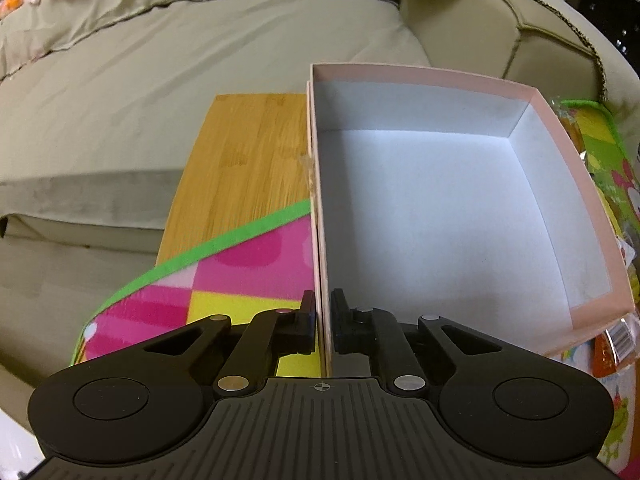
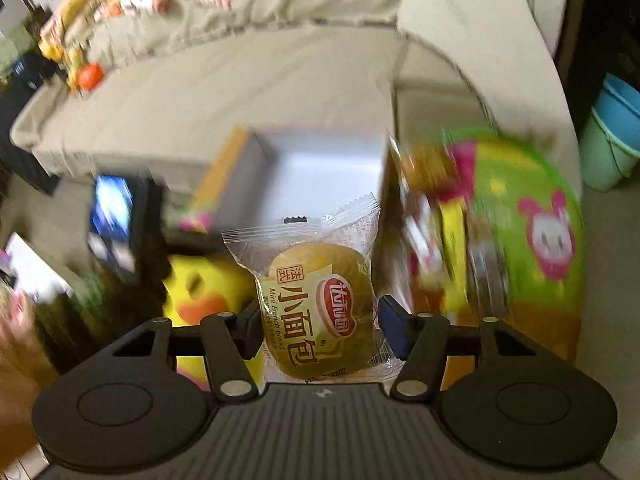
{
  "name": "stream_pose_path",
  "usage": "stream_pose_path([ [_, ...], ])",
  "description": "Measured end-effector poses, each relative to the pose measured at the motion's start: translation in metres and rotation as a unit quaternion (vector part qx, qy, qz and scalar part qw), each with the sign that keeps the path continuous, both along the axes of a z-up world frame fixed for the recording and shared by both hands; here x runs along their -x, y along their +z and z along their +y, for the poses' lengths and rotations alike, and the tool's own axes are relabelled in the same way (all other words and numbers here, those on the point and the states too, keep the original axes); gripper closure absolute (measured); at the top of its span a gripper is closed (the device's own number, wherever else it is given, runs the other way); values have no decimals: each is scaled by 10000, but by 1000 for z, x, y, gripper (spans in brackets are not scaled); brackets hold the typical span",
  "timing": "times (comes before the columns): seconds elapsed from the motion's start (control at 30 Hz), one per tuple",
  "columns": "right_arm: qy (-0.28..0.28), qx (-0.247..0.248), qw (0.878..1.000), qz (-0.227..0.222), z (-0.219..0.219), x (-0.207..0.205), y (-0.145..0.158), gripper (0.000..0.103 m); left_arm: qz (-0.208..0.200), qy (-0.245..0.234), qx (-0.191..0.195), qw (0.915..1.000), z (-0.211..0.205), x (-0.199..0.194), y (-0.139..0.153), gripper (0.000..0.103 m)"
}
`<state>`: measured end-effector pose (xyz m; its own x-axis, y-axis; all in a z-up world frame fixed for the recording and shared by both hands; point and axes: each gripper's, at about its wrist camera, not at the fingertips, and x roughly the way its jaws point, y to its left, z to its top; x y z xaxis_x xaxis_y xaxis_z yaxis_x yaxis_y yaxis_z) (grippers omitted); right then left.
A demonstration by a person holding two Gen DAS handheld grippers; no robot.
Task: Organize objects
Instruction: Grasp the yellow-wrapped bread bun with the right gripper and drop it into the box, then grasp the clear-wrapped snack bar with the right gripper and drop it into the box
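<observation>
A pink cardboard box (image 1: 560, 152) with a white, bare inside stands on a bright patterned mat (image 1: 240, 280). My left gripper (image 1: 323, 316) is shut on the box's near left wall, one finger outside and one inside. In the right wrist view my right gripper (image 2: 318, 320) is shut on a wrapped mini French bread (image 2: 320, 304), a round bun in a clear packet held up above the mat. The same box (image 2: 320, 168) shows blurred beyond the bread.
A wooden board (image 1: 248, 160) lies under the mat beside the box. A beige sofa (image 1: 200, 60) fills the background. Several snack packets (image 2: 440, 240) and a green cartoon mat area (image 2: 532, 220) lie right of the box. A yellow duck toy (image 2: 200, 284) sits left.
</observation>
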<state>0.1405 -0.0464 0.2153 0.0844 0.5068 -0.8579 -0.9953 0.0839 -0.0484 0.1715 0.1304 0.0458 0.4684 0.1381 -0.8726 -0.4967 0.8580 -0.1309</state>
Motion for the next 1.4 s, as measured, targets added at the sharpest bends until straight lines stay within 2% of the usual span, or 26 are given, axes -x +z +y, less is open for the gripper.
stream_pose_path([
  [0.17, 94, -278, 9995, -91, 60, 20, 26, 45, -129, 70, 261, 9996, 8, 4, -3, 93],
  [0.27, 21, -355, 9991, -216, 97, 33, 28, 45, -131, 59, 343, 9993, 8, 4, -3, 93],
  [0.37, -93, -340, 9992, -184, 129, 46, 16, 42, -140, 56, 398, 9991, 7, 6, -2, 91],
  [0.4, -108, -347, 9993, -90, 140, 49, 9, 33, -152, 82, 429, 9989, 7, 7, -3, 91],
  [0.43, -175, -331, 9993, -60, 150, 51, 2, 30, -158, 85, 446, 9988, 7, 8, -3, 91],
  [0.57, -279, -225, 9992, -203, 168, 57, -18, 29, -196, 130, 500, 9985, 10, 10, -2, 91],
  [0.8, -513, -104, 9981, -321, 155, 38, -27, 29, -209, 22, 436, 9988, 9, 11, -2, 91],
  [0.97, -735, -103, 9965, -373, 127, 12, -33, 29, -200, 83, 376, 9991, 7, 10, -2, 91],
  [1.17, -907, 1, 9951, -384, 88, -25, -45, 29, -224, -13, 104, 9997, -2, 10, -3, 92],
  [1.4, -988, 229, 9917, -787, 39, -69, -66, 28, -427, -114, -130, 9989, -5, 14, -4, 91],
])
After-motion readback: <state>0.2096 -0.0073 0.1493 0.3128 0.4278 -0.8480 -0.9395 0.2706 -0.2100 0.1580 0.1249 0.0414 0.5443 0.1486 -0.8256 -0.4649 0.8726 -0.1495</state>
